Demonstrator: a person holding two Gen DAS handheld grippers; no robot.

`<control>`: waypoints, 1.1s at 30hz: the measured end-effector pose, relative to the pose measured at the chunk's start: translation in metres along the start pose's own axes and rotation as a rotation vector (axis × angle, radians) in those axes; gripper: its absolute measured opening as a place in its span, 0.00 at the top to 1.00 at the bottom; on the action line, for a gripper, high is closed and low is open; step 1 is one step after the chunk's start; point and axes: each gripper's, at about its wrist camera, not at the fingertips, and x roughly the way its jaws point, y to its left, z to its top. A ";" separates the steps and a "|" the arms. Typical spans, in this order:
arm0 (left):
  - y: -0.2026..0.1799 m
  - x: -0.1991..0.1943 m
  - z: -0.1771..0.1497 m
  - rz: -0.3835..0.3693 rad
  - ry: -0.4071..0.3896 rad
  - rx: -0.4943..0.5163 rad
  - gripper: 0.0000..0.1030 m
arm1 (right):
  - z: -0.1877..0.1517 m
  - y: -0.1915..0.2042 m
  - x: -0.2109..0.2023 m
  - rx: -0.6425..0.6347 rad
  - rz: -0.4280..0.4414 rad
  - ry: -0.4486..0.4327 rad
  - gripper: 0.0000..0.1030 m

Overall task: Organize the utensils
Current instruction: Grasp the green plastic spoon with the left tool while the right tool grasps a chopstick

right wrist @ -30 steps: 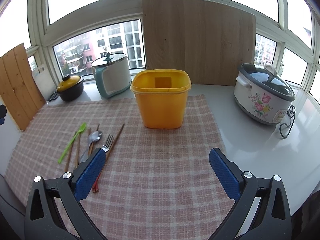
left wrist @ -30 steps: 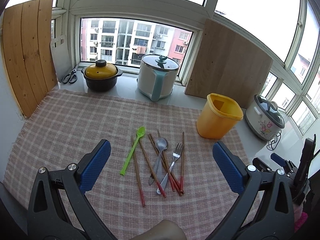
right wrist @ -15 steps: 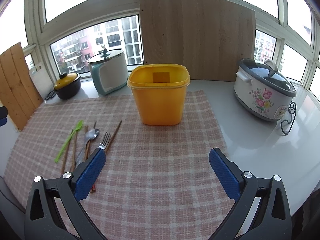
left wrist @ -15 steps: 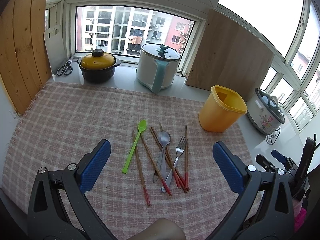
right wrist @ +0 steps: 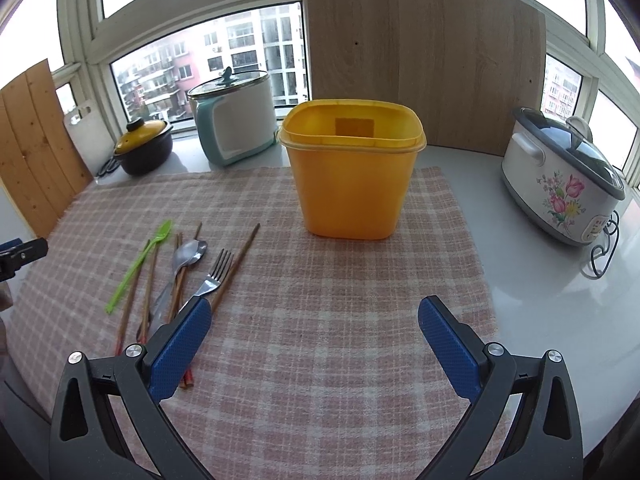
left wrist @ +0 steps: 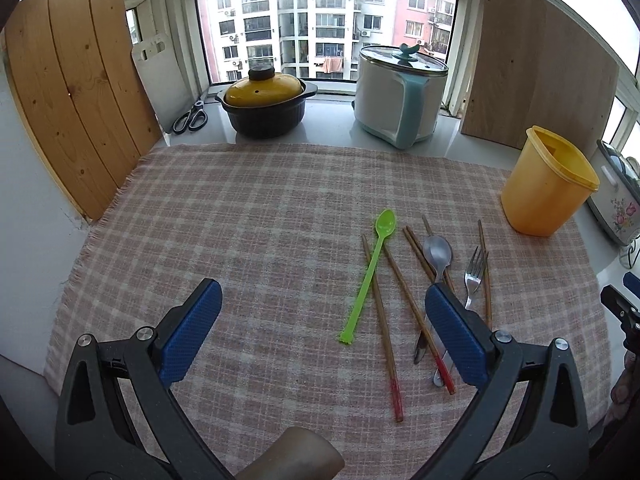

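Utensils lie loose on the checked cloth [left wrist: 256, 216]: a green plastic spoon [left wrist: 370, 272], a metal spoon [left wrist: 437, 252], a fork [left wrist: 475, 270] and several red-tipped wooden chopsticks [left wrist: 380, 312]. They also show in the right wrist view, with the green spoon [right wrist: 140, 264] and fork [right wrist: 214, 276] at left. An empty yellow container [right wrist: 350, 172] stands upright behind them, also seen in the left wrist view [left wrist: 546, 184]. My left gripper [left wrist: 320, 328] is open and empty, left of the pile. My right gripper [right wrist: 314, 340] is open and empty, in front of the container.
At the back stand a black pot with a yellow lid [left wrist: 266, 106], a white and teal cooker [left wrist: 400, 94], scissors [left wrist: 192, 118] and wooden boards [left wrist: 72, 92]. A floral rice cooker [right wrist: 560, 176] with its cord sits on the white counter at right.
My left gripper has swung left and lower, so the utensils now lie toward its right finger. My right gripper has moved closer to the yellow container. Both stay open.
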 end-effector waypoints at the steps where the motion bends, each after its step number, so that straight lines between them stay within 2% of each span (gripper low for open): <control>1: 0.001 0.005 -0.003 0.007 0.014 0.002 0.00 | -0.001 0.001 0.004 -0.002 0.014 0.007 0.01; 5: 0.007 0.024 -0.011 0.018 0.049 0.021 0.02 | -0.001 0.008 0.019 -0.012 0.043 0.048 0.01; 6: 0.009 0.029 -0.013 0.014 0.057 0.022 0.06 | -0.001 0.011 0.024 -0.015 0.047 0.063 0.01; 8: 0.010 0.039 -0.015 -0.004 0.080 0.028 0.19 | 0.000 0.015 0.034 -0.015 0.058 0.087 0.01; 15: 0.002 0.065 -0.008 -0.107 0.123 0.067 0.40 | 0.005 0.029 0.067 0.004 0.131 0.186 0.03; 17: -0.002 0.071 -0.004 -0.135 0.132 0.074 0.47 | 0.007 0.033 0.076 0.009 0.136 0.214 0.12; 21: -0.010 0.087 0.003 -0.197 0.162 0.093 0.55 | 0.012 0.042 0.097 0.024 0.189 0.282 0.24; 23: -0.010 0.096 0.007 -0.224 0.182 0.082 0.61 | 0.012 0.047 0.109 0.030 0.200 0.329 0.44; 26: -0.012 0.108 0.010 -0.250 0.202 0.079 0.68 | 0.012 0.053 0.123 0.045 0.223 0.382 0.56; 28: -0.015 0.114 0.012 -0.258 0.208 0.093 0.69 | 0.011 0.058 0.129 0.050 0.232 0.401 0.60; 33: -0.023 0.126 0.017 -0.276 0.231 0.138 0.79 | 0.012 0.064 0.143 0.067 0.230 0.440 0.73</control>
